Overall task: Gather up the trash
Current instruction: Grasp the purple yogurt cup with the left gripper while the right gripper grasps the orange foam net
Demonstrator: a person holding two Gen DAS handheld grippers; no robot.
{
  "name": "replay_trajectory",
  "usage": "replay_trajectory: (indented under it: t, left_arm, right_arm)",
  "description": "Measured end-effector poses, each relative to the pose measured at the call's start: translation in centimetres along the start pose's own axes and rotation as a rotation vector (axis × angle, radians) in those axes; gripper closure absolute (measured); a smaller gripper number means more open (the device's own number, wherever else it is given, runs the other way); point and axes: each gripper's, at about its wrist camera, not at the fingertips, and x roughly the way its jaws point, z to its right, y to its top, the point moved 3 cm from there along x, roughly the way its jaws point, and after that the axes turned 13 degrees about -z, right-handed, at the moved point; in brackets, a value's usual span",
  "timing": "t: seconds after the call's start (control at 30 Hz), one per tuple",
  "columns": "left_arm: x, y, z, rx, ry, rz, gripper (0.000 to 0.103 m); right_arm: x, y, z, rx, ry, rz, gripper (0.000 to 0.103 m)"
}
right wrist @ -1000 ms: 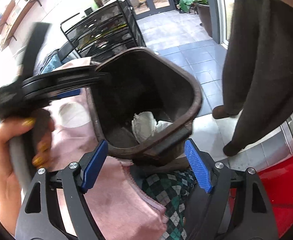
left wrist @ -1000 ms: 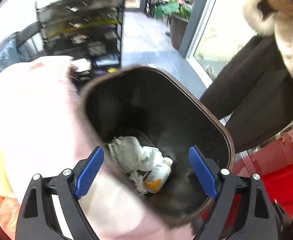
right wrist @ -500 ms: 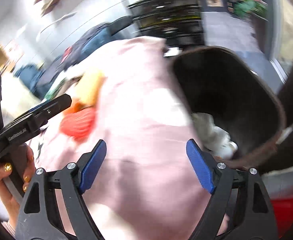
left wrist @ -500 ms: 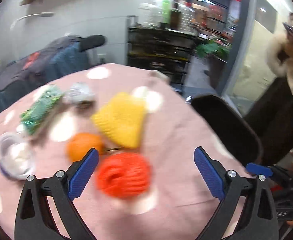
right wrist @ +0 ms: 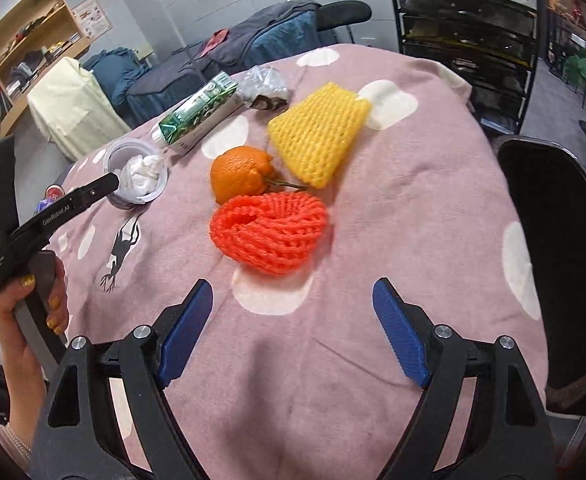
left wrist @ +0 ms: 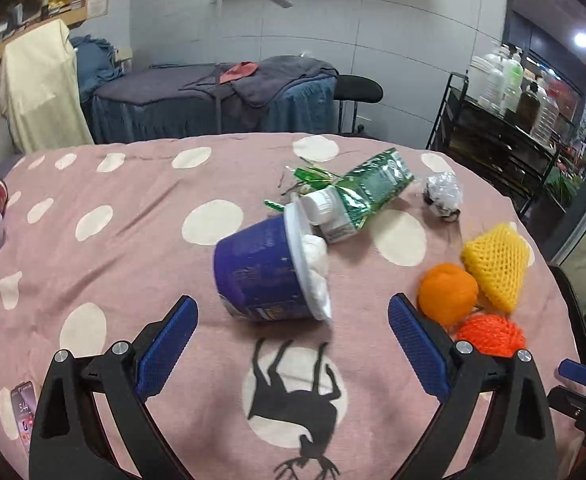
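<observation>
In centre of left wrist view, blue tub (left wrist: 267,276) lies tipped w/ tissue inside, just above left gripper (left wrist: 291,354), jaws wide, having just opened, nothing between. Right wrist view: red foam net (right wrist: 271,230) at centre, above right gripper (right wrist: 293,332), jaws wide, empty; bin (right wrist: 561,264) at right edge.

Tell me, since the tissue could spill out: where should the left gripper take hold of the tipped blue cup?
Probably across the blue cup's round side wall, coming from above. It lies on its side, mouth facing right with tissue bulging out; the open left gripper already looks wide enough to straddle it.
</observation>
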Motion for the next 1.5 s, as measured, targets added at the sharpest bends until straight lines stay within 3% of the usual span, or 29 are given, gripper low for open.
replay_trajectory:
  t: [0.17, 0.3, 0.47, 0.5, 0.67, 0.73, 0.87, 0.93, 0.97, 1.03, 1.13, 1.33, 1.5]
  left_arm:
    - [1.9, 1.6, -3.2, -0.080, -0.119, -0.044, 0.009]
    - [3.0, 2.1, -3.8, -0.098, -0.162, -0.060, 0.014]
    - [3.9, 2.0, -2.6, -0.020, -0.193, -0.076, 0.040]
    - [4.0, 2.0, -2.4, -0.012, -0.193, -0.073, 0.041]
    - [3.0, 1.6, -0.9, 0.079, -0.071, -0.019, 0.042]
    - [2.1, 1.4, 0.2, 0.150, 0.037, 0.028, 0.042]
    - [0.6, 0.3, 3.7, 0.401, 0.341, 0.142, 0.043]
    - [0.3, -0.1, 4.7, 0.477, 0.380, 0.147, 0.043]
    - [0.2, -0.1, 4.8, 0.482, 0.356, 0.129, 0.043]
    - [0.0, 0.3, 4.2, 0.447, 0.288, 0.091, 0.043]
    - [-1.2, 1.1, 2.5, 0.371, 0.226, 0.091, 0.043]
    - [-4.0, 1.4, 2.3, 0.375, 0.227, 0.129, 0.043]
    - [-5.8, 2.4, 1.3, 0.291, 0.115, 0.137, 0.043]
  right_arm:
    - [1.0, 0.9, -1.0, -0.024, -0.001, -0.033, 0.021]
    - [1.2, 1.3, -1.3, -0.018, 0.018, -0.037, 0.021]
    - [2.0, 1.9, -1.5, -0.026, 0.022, -0.058, 0.021]
    - [2.2, 2.1, -1.6, -0.030, 0.020, -0.063, 0.021]
    - [3.7, 3.0, -2.3, -0.077, -0.057, -0.095, 0.021]
    - [4.4, 3.4, -2.8, -0.115, -0.108, -0.107, 0.021]
    - [5.9, 4.2, -3.6, -0.175, -0.190, -0.129, 0.028]
    - [6.8, 4.7, -3.8, -0.187, -0.202, -0.156, 0.039]
    - [7.0, 4.9, -3.9, -0.192, -0.206, -0.163, 0.043]
    - [7.3, 5.1, -4.1, -0.207, -0.223, -0.160, 0.066]
    - [7.1, 5.2, -4.2, -0.219, -0.222, -0.144, 0.078]
    - [6.3, 4.9, -4.5, -0.227, -0.218, -0.104, 0.082]
    - [4.9, 4.6, -4.7, -0.220, -0.189, -0.060, 0.083]
